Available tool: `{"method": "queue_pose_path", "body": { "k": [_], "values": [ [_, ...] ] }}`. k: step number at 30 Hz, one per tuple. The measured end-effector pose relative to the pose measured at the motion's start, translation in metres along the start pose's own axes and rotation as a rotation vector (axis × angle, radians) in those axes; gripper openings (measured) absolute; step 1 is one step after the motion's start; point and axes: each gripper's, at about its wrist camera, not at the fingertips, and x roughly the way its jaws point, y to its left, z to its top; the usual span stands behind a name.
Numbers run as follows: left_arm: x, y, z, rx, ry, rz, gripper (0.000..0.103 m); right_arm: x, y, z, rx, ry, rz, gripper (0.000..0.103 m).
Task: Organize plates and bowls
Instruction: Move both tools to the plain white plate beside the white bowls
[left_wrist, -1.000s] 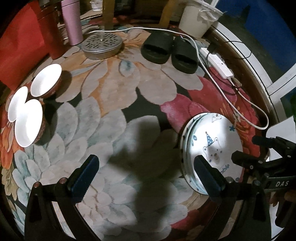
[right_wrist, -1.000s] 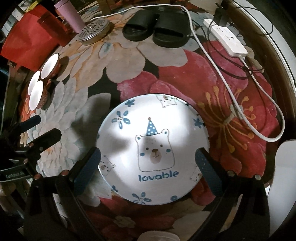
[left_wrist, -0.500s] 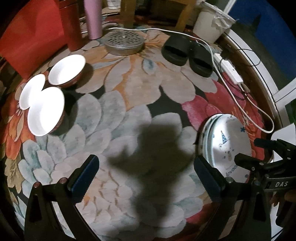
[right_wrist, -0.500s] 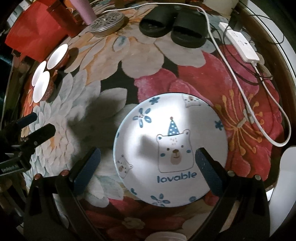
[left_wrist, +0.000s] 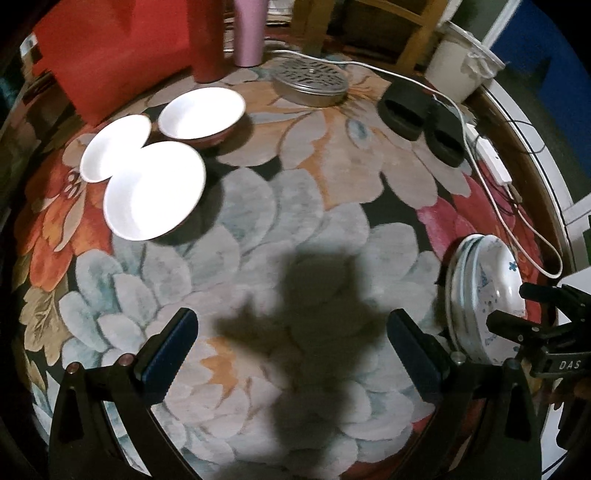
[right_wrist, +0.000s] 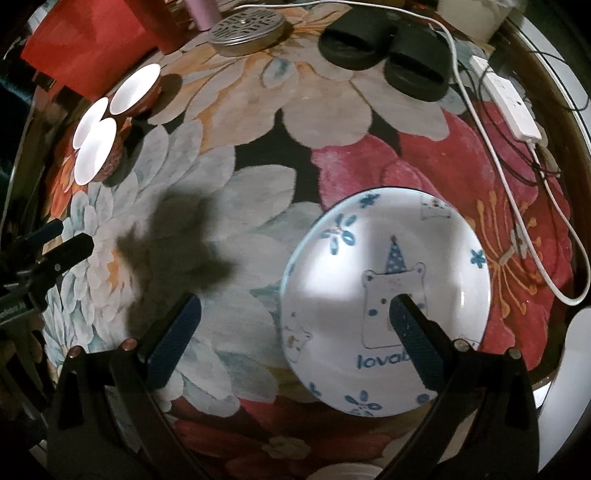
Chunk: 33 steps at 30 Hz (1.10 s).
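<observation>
At the far left of the floral rug (left_wrist: 280, 236) sat three white bowls with red outsides, clustered so their rims touched or overlapped: a small bowl (left_wrist: 114, 151) furthest left, a large bowl (left_wrist: 155, 192) in front of it, and a third bowl (left_wrist: 202, 112) just behind and to the right. In the right wrist view I saw the same cluster of bowls (right_wrist: 110, 122) well up at the left edge.

My left gripper (left_wrist: 291, 350) hung above the pale petals in the middle of the rug, its blue-padded fingers spread wide with nothing between them. Its shadow fell on the rug straight ahead of it.

Behind, from left to right, stood a red cylinder (left_wrist: 207, 40), a pink tumbler (left_wrist: 250, 33), a round perforated metal tin (left_wrist: 310, 79), a pair of black slippers (left_wrist: 421, 118), and a white power strip (left_wrist: 493, 160) with its cable looping toward the right.

On the right, a stack of plates (left_wrist: 480, 295) rested on the red flowers; the top plate (right_wrist: 354, 288) showed a bear in a party hat. My right gripper (right_wrist: 295, 339) hovered over its left edge, fingers equally wide apart and holding nothing, the right finger (right_wrist: 413, 339) overlapping the plate in view. I could not tell whether it touched.
</observation>
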Motion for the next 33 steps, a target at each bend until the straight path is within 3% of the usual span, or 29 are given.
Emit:
{"method": "queue_pose_path", "body": {
  "k": [14, 33],
  "values": [
    [-0.005, 0.08, -0.002, -0.128, -0.027, 0.058, 0.102, 0.01, 0.047, 0.017, -0.074, 0.002, 0.013, 0.103],
    [0.009, 0.166, -0.002, -0.297, -0.047, 0.084, 0.102, 0.023, 0.152, 0.066, -0.248, -0.039, 0.047, 0.103]
  ]
}}
